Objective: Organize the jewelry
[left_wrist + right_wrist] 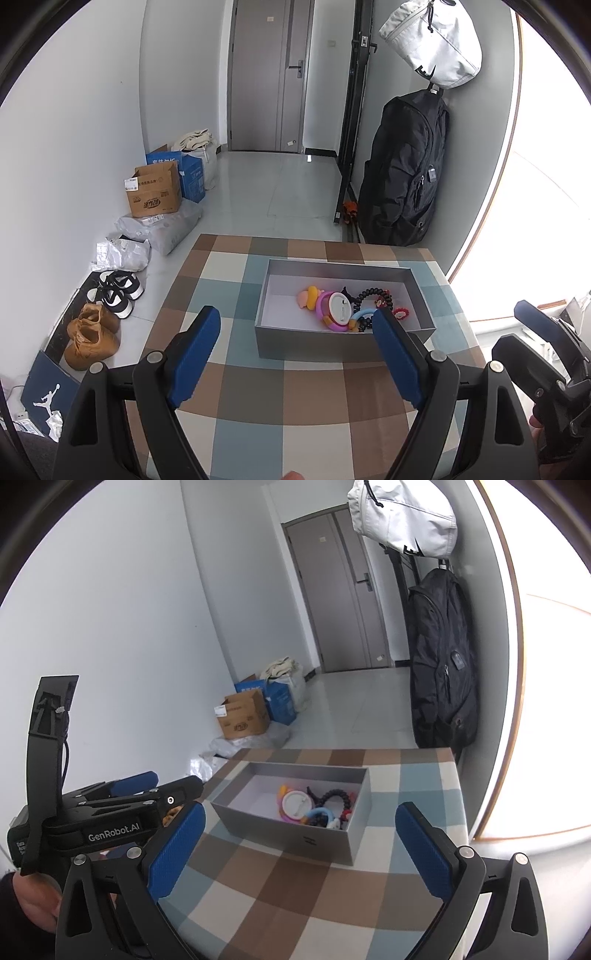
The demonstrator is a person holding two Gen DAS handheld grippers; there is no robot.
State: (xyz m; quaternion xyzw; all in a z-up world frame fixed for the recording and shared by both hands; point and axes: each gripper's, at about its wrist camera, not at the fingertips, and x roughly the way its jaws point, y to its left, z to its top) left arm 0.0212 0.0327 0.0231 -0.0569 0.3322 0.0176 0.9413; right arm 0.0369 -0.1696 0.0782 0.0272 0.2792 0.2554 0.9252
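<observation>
A grey open box stands on the checked tablecloth. Inside lies a pile of colourful jewelry: pink and blue rings, a black beaded bracelet, a yellow-pink charm. The box and jewelry also show in the right wrist view. My left gripper is open and empty, held above the table just before the box's near wall. My right gripper is open and empty, near the box's front right. The left gripper shows in the right wrist view, at the left.
The table's far edge meets the floor area. Shoes, cardboard boxes and bags line the left wall. A black backpack and a white bag hang at the right. A bright window is at the far right.
</observation>
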